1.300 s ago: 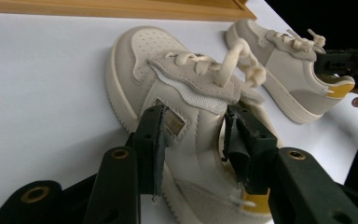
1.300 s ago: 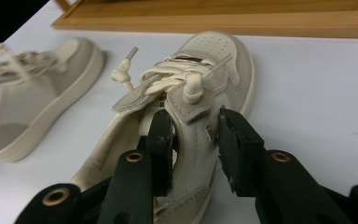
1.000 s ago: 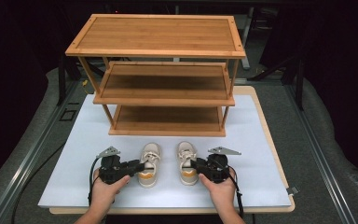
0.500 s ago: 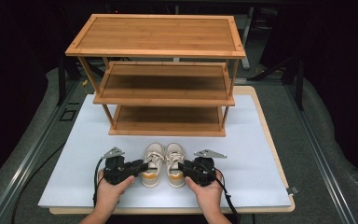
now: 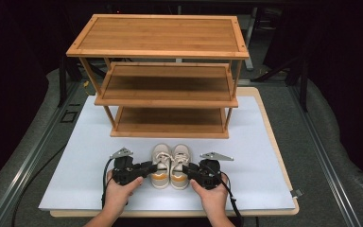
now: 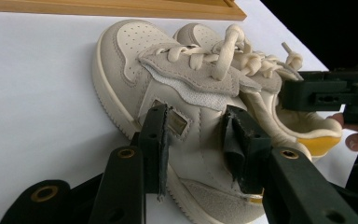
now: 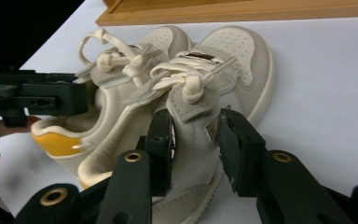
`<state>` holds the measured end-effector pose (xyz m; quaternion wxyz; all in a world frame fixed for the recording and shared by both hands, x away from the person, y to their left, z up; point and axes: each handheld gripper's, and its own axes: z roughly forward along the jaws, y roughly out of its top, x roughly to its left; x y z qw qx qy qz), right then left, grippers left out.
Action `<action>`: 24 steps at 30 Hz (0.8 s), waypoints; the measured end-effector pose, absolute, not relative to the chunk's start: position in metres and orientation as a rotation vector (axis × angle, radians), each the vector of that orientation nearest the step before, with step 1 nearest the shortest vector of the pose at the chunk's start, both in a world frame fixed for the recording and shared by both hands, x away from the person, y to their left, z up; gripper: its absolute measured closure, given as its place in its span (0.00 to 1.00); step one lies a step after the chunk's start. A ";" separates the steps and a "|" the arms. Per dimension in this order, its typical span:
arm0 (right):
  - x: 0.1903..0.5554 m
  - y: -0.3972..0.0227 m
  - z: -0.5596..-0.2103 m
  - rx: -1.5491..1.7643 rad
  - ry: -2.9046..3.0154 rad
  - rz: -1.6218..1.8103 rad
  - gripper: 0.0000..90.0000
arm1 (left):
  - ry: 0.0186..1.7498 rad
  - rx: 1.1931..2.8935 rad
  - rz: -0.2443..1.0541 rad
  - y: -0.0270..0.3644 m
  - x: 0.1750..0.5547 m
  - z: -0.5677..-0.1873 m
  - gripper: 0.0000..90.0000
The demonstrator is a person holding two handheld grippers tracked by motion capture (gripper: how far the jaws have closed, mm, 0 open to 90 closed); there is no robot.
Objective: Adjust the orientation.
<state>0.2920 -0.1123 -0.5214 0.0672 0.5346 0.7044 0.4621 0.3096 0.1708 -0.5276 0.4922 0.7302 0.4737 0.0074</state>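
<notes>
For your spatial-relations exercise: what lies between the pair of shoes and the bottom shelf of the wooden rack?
Nothing: in the high view, only a bare strip of the white board separates the shoes from the rack.

- The left shoe [image 5: 160, 161] is a small cream sneaker with grey suede panels, cream laces and a yellow heel patch. It stands upright on the near middle of the desk, toe pointing far.
- The right shoe [image 5: 180, 161] matches it and stands touching its right side, parallel, toe pointing far.
</notes>
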 end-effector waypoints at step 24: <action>0.273 -0.118 -0.521 1.569 2.042 1.442 0.64 | 1.148 1.762 0.077 0.164 0.302 -0.532 0.53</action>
